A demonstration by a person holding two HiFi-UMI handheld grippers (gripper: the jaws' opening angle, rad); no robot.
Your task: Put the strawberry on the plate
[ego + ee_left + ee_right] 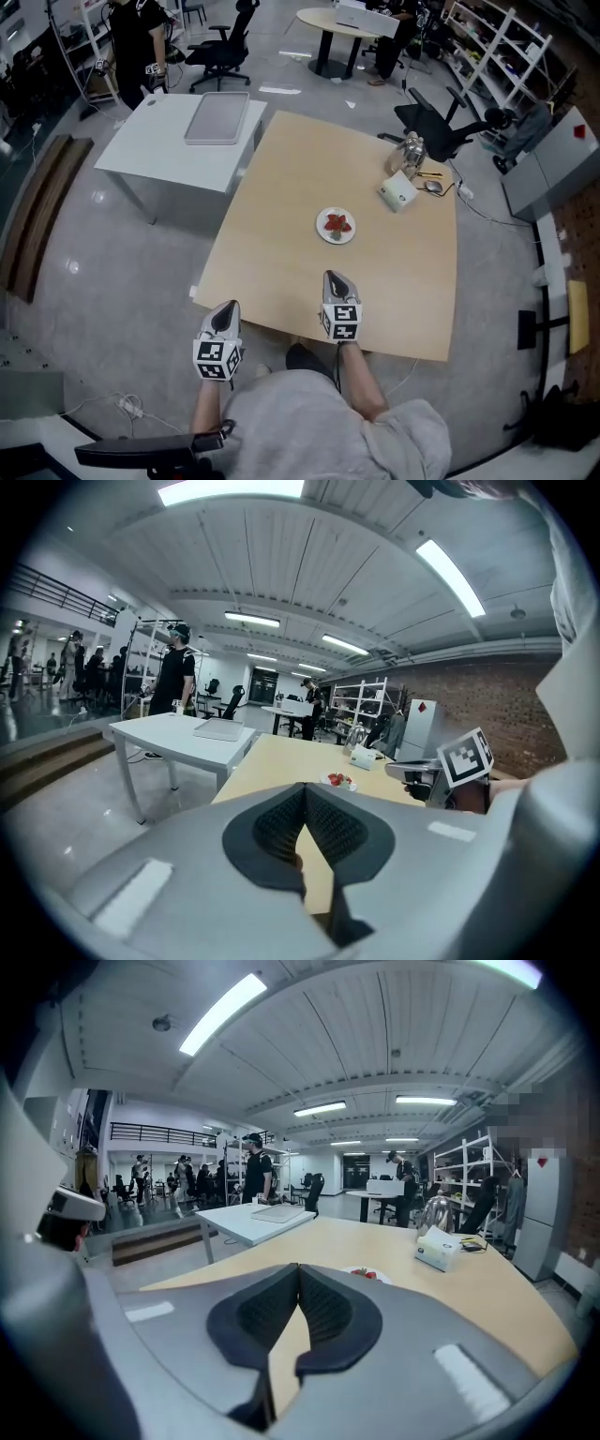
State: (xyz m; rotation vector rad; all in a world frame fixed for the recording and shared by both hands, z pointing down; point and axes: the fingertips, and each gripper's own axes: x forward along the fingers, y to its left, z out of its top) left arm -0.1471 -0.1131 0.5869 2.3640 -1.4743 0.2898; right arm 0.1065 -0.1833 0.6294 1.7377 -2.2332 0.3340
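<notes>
Both tongs are clenched and empty above the near edge of the wooden tabletop: the left tongs sit tip to tip with nothing between the pads, hanging just off the tabletop's near-left corner, and the right tongs are likewise pressed together on nothing, poised over the wood and touching no object. The strawberry lies on the small white plate near the middle of the tabletop, at 12 o'clock from the right tongs and well apart from them, and at about 1 o'clock from the left tongs. The fruit shows only as a small red patch with a dark spot, too small to tell which way its tip points or how its long axis runs. A white tissue box stands at 2 o'clock from the plate, with a shiny metal kettle just beyond it toward the far-right corner.
</notes>
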